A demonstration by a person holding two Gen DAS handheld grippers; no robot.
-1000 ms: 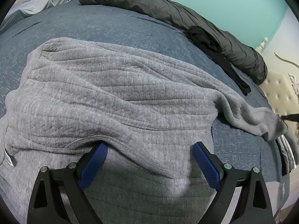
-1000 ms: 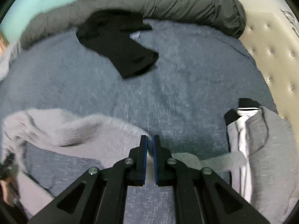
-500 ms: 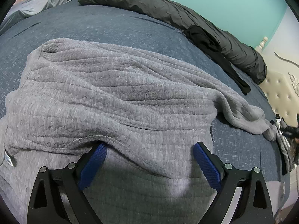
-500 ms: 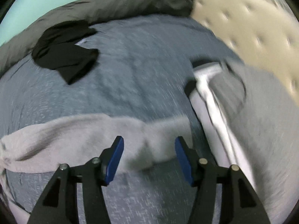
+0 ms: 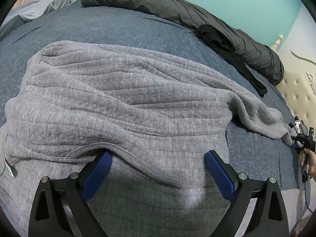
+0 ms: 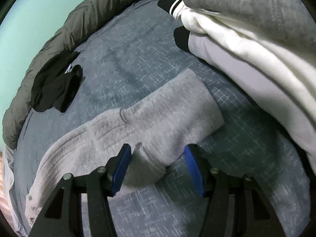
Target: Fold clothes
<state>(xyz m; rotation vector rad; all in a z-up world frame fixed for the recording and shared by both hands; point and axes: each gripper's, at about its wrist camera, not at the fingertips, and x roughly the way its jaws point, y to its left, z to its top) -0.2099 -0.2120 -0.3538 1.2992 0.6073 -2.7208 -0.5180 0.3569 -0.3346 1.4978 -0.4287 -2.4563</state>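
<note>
Grey sweater (image 5: 122, 106): fleecy knit spread wide over the blue bedspread (image 5: 98, 29), filling the middle of the left wrist view; its hem runs across the lower centre of that frame.
Label: small white tag (image 5: 8, 168) at the sweater's lower left edge.
Left hand-held gripper (image 5: 158, 169): lower centre of its own view, blue pads wide apart, the hem bunched between them; the left pad's tip is tucked under the hem, the right pad lies against the cloth, no clamp.
Sleeve (image 6: 158, 118): runs from the lower left toward the centre of the right wrist view, cuff end lying flat on the bedspread.
Right hand-held gripper (image 6: 158, 164): lower centre of its view, jaws partly apart and just been closing, a fold of the sleeve between the pads; the left pad is against the cloth, the right pad shows a gap, so nothing is clamped. In the left wrist view it shows small at the right edge, at the sleeve's tip.
Black garment (image 6: 57, 86): crumpled at middle left of the right wrist view, against the dark grey rolled duvet (image 6: 79, 23).
Folded stack (image 6: 256, 49): upper right, grey on top, white and pale layers beneath, black cloth showing at its left end.
Containers: none seen.
</note>
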